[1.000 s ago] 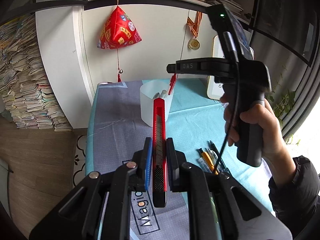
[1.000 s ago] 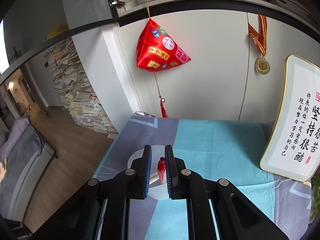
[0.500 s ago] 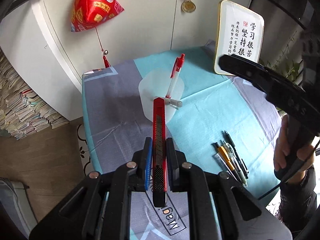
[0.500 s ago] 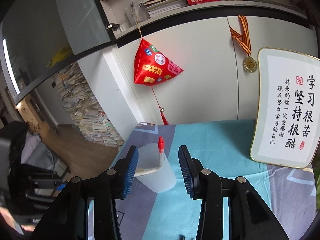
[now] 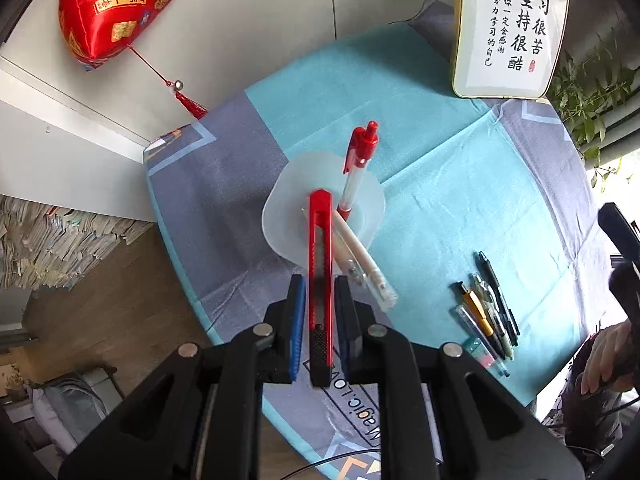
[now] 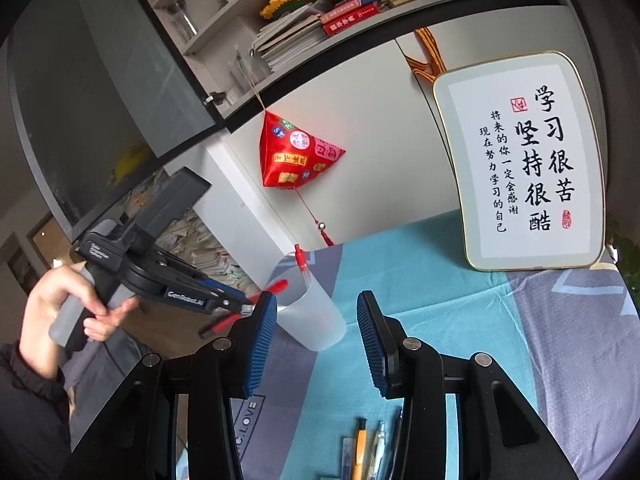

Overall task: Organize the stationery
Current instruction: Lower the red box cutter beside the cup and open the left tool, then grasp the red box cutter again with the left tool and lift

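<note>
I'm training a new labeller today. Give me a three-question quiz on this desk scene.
1. True or false: the left gripper holds the red box cutter.
2. Where is the pen with the red cap? A) standing in the frosted cup B) lying with the loose pens C) in the right gripper
3. Fill in: the right gripper's jaws are ____.

Key: 1 true; 2 A; 3 open, with nothing gripped.
</note>
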A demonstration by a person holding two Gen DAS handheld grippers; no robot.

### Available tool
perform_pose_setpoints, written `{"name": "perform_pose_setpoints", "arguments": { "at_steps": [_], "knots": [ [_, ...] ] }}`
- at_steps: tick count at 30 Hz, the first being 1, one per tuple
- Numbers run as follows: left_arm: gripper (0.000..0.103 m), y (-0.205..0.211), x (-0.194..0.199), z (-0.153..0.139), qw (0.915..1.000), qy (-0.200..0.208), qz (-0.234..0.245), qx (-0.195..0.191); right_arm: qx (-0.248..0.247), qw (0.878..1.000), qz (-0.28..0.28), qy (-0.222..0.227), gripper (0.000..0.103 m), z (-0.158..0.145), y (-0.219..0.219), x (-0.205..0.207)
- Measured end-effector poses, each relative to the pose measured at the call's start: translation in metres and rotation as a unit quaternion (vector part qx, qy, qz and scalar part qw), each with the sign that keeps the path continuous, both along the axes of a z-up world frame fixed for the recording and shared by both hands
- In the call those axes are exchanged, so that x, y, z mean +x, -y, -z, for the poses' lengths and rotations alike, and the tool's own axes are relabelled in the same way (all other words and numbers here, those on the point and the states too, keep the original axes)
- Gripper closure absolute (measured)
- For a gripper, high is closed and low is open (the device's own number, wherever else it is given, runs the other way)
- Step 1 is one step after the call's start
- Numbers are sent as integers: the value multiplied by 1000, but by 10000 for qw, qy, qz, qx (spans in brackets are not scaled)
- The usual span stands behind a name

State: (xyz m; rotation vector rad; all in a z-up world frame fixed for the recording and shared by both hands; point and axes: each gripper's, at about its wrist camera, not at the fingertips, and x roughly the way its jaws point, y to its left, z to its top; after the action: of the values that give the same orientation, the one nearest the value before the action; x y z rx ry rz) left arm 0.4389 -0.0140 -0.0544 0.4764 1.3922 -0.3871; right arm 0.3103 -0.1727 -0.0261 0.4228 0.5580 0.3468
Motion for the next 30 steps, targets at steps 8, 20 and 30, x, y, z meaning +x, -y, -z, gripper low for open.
{"name": "perform_pose_setpoints", "arguments": {
  "at_steps": [8,20,30],
  "knots": [
    [89,0,13,4,9992,285,-245,95,105,9998,57,185,61,-1,10,-23],
    [23,-66,-58,-7,9766,2070,-554,-171,348,9983,-279,-379,61,48,4,-29],
    [25,-74,-106,82,9823,1228,-1067,-927,620,9958,-183,-654,61,64,17,-38]
  ]
}}
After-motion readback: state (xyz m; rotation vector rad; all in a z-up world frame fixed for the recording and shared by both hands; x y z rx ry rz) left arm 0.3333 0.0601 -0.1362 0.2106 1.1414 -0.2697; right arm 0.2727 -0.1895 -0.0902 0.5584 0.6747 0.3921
